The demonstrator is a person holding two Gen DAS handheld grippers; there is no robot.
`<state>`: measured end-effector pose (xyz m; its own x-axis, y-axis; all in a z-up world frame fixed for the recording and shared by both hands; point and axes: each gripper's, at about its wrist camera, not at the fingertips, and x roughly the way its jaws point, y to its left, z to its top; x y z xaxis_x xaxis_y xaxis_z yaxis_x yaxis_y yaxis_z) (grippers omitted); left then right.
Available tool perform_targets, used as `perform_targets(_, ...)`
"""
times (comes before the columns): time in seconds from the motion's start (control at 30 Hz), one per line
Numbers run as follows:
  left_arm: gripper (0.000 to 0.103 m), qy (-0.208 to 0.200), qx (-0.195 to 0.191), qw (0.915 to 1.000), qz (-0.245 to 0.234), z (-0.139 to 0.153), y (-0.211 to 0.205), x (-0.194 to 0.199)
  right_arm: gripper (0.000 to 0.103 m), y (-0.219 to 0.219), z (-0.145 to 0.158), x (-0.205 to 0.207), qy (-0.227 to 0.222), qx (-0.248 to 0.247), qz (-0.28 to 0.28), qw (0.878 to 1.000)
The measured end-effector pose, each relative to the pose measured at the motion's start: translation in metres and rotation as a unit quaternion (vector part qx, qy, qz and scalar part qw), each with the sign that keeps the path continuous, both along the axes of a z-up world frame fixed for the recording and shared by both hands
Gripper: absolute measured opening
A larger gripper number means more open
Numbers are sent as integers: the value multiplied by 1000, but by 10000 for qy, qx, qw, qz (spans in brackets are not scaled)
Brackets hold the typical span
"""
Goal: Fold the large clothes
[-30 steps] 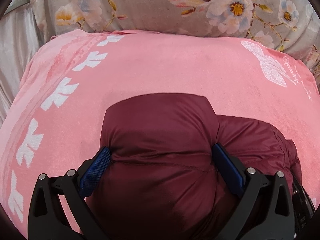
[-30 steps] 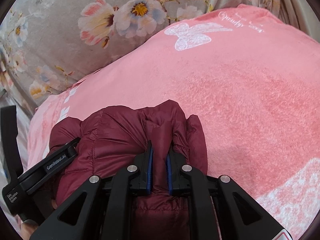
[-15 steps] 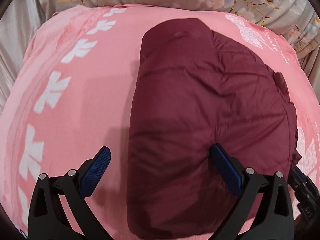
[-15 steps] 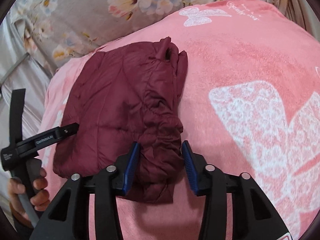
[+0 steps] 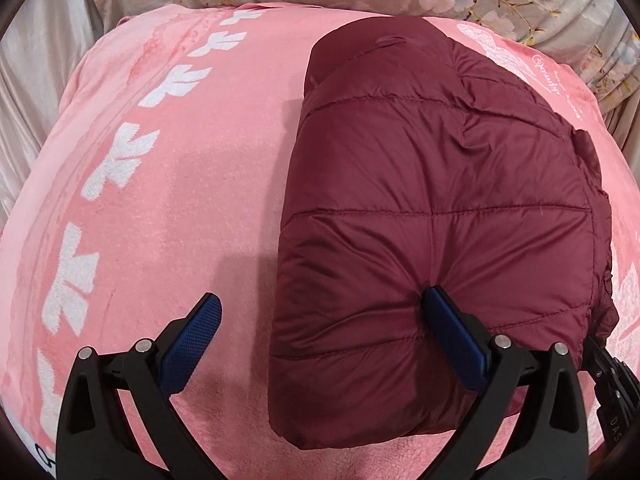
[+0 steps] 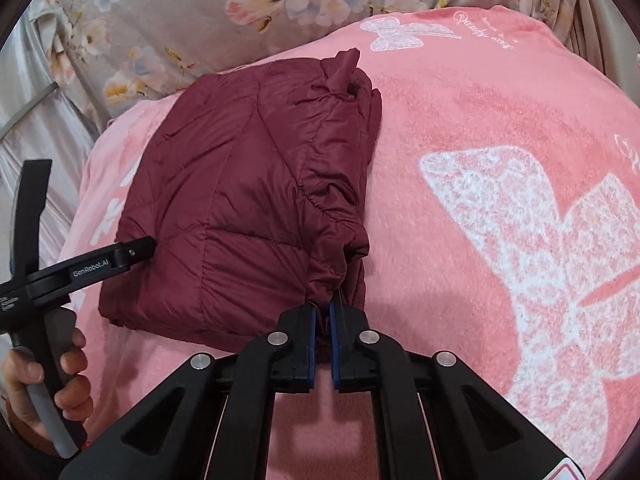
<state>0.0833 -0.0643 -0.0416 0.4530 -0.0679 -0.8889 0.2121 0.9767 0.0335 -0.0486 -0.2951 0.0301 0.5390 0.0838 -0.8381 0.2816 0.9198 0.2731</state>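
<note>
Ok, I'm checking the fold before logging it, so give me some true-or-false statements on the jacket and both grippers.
1. The jacket lies folded on a pink blanket. True.
2. The left gripper is clamped shut on the jacket. False: its jaws stand wide open, one finger pressing into the jacket, the other over the blanket.
3. The right gripper pinches the jacket's near edge. True; its jaws have just been closing on it.
4. The jacket is blue. False: it is dark red.
5. A floral cloth lies beyond the blanket. True.
</note>
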Motion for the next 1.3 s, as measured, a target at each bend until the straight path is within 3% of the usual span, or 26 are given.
perform_targets(0.37,98,-69,-11,10000,4,-7,-1,1,8,11,-11,5,-4,-284,3,9996)
perform_targets(0.63,98,-159,49,9999,-4,-9,-3,-1,8,29,-11,5,-86,-908,73,9958)
perform_targets(1.03,98,-321,-7,9995,-21,-10,-3,-6,10,33,-8,4,-78,-962,131,9952)
perform_targets(1.13,98,-30,-537,9986,19,-7,15,-4,17,21,5,3,48,-631,47,9980)
perform_targets(1.27,98,394,-1447,9884,258,3,48,9,54,-17,31,3,-289,334,-379,9983)
perform_targets(1.3,98,417,-1631,9850,370,8,55,16,57,-30,36,6,-417,617,-510,9959)
